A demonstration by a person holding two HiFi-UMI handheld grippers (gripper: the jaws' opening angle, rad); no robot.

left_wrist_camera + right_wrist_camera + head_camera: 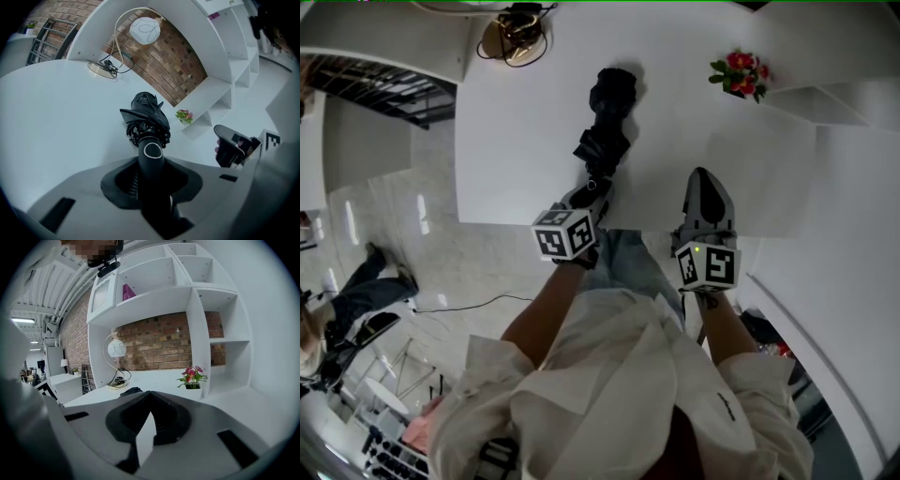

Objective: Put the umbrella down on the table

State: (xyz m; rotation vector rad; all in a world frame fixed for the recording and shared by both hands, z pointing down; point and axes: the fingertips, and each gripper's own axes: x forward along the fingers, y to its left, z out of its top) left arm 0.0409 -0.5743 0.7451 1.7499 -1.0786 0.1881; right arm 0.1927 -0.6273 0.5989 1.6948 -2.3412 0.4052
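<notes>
Head view shows the left gripper clamped on the handle of the black folded fabric umbrella. It holds the umbrella lengthwise over the white table, from the near edge toward the middle, likely so it can lie flat. Whether the umbrella touches yet is unclear. Over the near edge, the right gripper is closed and empty, apparently kept clear.

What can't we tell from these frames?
- Whether the umbrella touches the table: head view looks straight down; in left gripper view it hides its own underside.
- Umbrella in right gripper view: mostly hidden behind the right gripper.
- Lamp: cut off by head view's top edge.
</notes>
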